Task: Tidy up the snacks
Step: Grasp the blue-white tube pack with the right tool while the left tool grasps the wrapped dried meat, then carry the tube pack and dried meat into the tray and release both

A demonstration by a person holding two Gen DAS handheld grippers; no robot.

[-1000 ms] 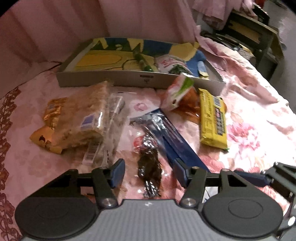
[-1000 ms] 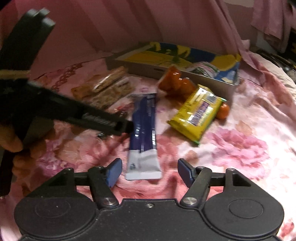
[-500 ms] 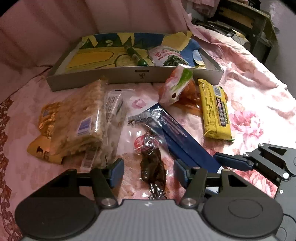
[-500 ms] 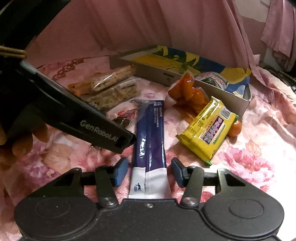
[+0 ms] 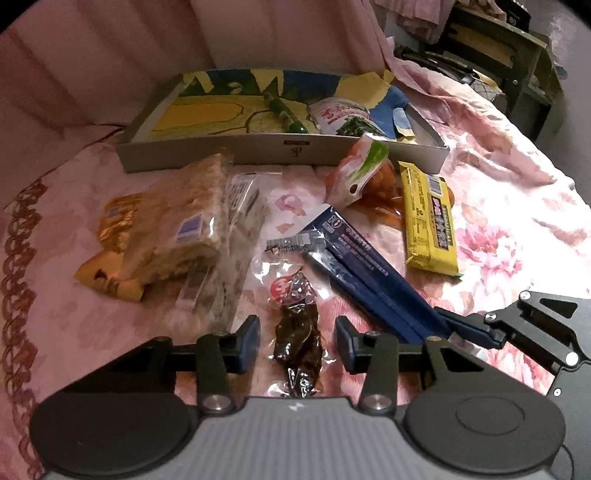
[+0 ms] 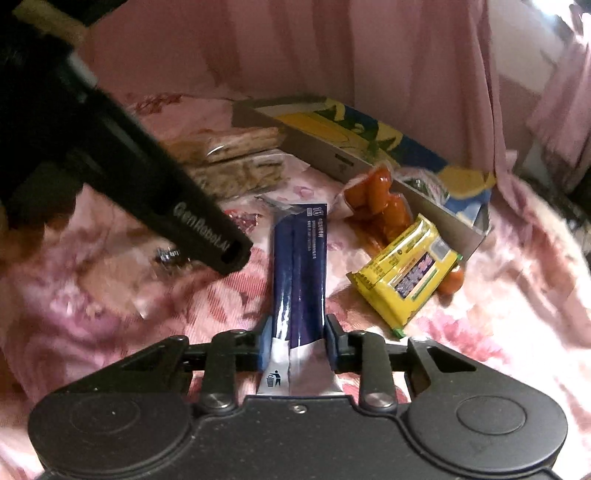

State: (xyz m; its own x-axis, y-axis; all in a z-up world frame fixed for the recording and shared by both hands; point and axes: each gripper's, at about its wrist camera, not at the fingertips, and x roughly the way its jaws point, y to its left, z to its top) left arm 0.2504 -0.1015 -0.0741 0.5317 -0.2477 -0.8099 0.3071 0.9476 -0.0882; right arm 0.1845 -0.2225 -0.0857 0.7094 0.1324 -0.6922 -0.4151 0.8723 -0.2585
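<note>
the right tool (image 6: 297, 345) is clamped on the blue snack packet's (image 6: 300, 273) near end on the flowered bedspread (image 6: 498, 314). the left tool's (image 5: 297, 341) jaws, just narrowing, stand apart around a dark wrapped snack (image 5: 298, 338).

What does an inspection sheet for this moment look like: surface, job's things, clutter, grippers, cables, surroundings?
Surface: pink floral bedspread, rumpled.
Job's things: shallow grey box at the back holds a green tube and a white-green pouch. Outside it lie the blue packet, yellow bar, orange sausage pack, clear-wrapped cracker packs and dark dried snack.
Clutter: nothing seen beyond the snacks.
Grippers: right gripper shut on the blue packet's white end; left gripper has just been closing, its fingers astride the dark dried snack, not touching it.
Cables: nothing seen.
Surroundings: pink curtain behind; dark shelf at far right.
</note>
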